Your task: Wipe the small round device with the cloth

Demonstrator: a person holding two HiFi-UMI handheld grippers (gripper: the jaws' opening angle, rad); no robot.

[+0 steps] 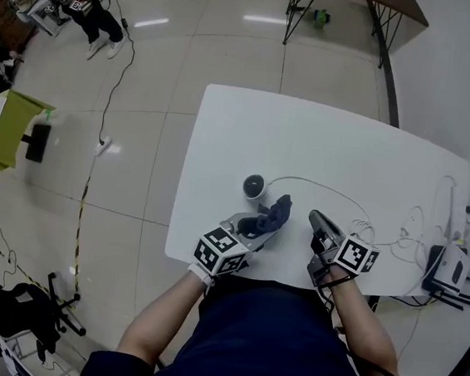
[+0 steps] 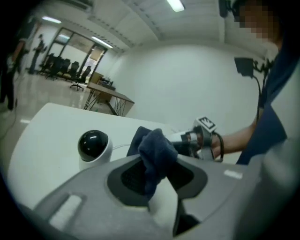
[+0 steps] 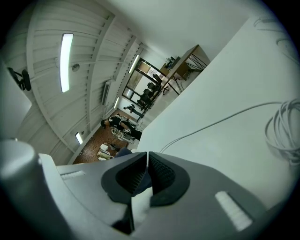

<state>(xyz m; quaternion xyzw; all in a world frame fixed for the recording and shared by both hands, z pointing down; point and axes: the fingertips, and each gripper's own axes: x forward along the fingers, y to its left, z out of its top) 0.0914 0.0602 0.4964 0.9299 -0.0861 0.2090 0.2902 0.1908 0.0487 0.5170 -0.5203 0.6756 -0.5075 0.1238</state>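
The small round device (image 1: 254, 187), white with a black dome, stands on the white table (image 1: 347, 153). In the left gripper view the device (image 2: 93, 146) is ahead to the left. My left gripper (image 1: 258, 225) is shut on a dark blue cloth (image 1: 270, 216), which bunches up out of the jaws just right of the device and apart from it. The cloth (image 2: 154, 152) fills the gap of the left gripper (image 2: 154, 176). My right gripper (image 1: 317, 218) hovers to the right of the cloth, shut and empty. Its pads (image 3: 159, 174) meet in the right gripper (image 3: 147, 165) view.
A thin white cable (image 1: 319, 183) runs from the device to a loose coil (image 1: 366, 232) beside my right gripper. A white router (image 1: 452, 268) with black antennas sits at the table's right end. The near table edge lies just under both grippers.
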